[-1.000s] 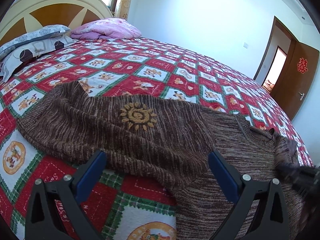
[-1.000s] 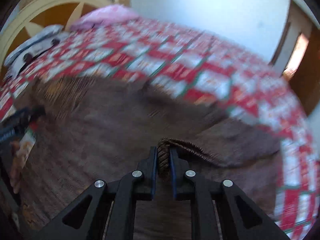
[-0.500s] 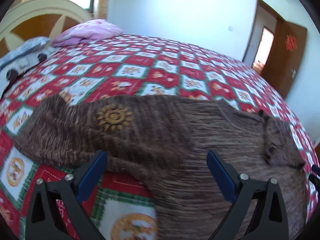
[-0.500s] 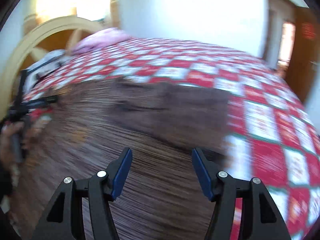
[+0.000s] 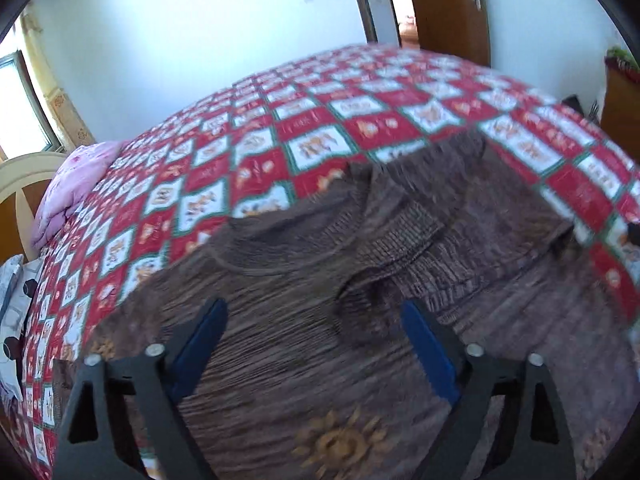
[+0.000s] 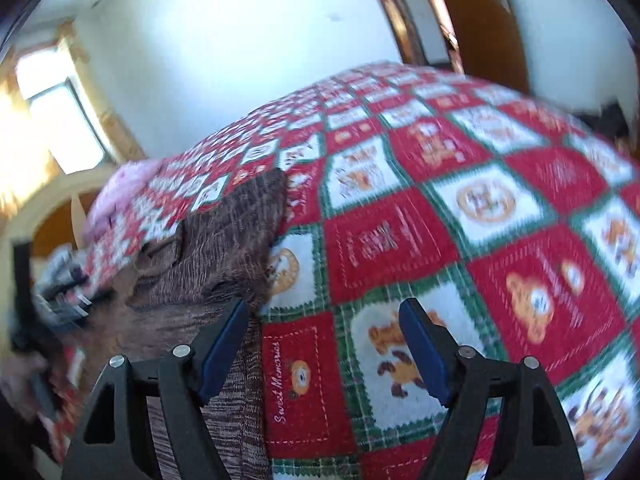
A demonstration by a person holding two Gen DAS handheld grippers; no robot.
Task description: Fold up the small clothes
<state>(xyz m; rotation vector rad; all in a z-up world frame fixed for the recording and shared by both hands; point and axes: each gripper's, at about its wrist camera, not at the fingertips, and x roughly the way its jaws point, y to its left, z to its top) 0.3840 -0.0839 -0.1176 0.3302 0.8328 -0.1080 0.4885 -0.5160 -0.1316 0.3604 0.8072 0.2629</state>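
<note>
A small brown knitted sweater (image 5: 360,280) with an orange sun motif (image 5: 336,446) lies on the bed, one sleeve folded in across its body. My left gripper (image 5: 314,320) is open and empty just above the sweater's chest. In the right wrist view the sweater (image 6: 224,248) lies at the left. My right gripper (image 6: 324,316) is open and empty over the quilt, its left finger (image 6: 224,340) next to the sweater's edge.
The bed carries a red, white and green checked quilt (image 5: 320,128) with bear pictures (image 6: 532,300). A pink pillow (image 5: 68,192) and a cream headboard (image 5: 24,176) stand at the far left. A brown door (image 5: 444,4) lies beyond the bed.
My right gripper opened, let go of the sweater's sleeve and swung right over the quilt. My left gripper turned right and moved over the sweater's body.
</note>
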